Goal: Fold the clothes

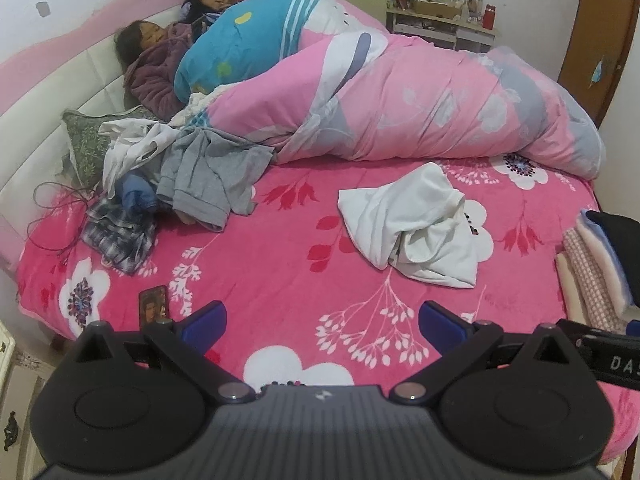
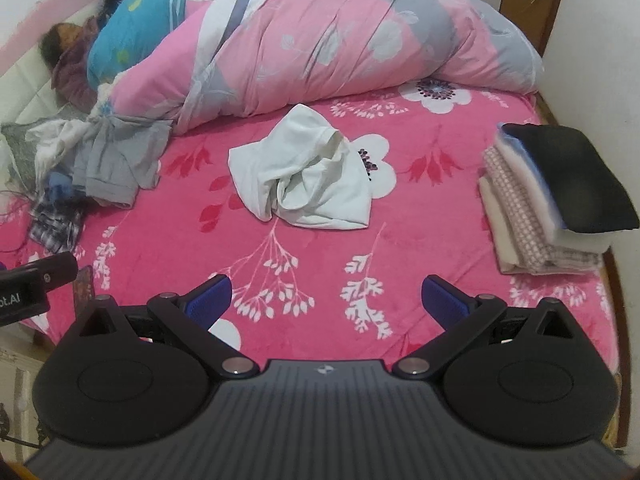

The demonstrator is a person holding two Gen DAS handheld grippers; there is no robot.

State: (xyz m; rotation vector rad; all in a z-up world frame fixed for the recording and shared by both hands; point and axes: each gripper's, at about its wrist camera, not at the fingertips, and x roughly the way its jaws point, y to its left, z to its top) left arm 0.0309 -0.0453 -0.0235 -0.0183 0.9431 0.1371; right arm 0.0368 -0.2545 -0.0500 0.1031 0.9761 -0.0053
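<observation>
Both grippers, left gripper (image 1: 322, 320) and right gripper (image 2: 326, 296), hover spread apart, empty, near the crumpled white shirt (image 2: 304, 176) on the pink bedspread (image 2: 420, 248).

left gripper (image 1: 322, 320): jaws spread wide, nothing held | right gripper (image 2: 326, 298): jaws spread wide, nothing held

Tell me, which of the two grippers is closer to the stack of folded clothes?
Right. The right gripper hovers open with the folded stack just ahead on its right. The left gripper, also open, sits farther left, beyond the right one.
</observation>
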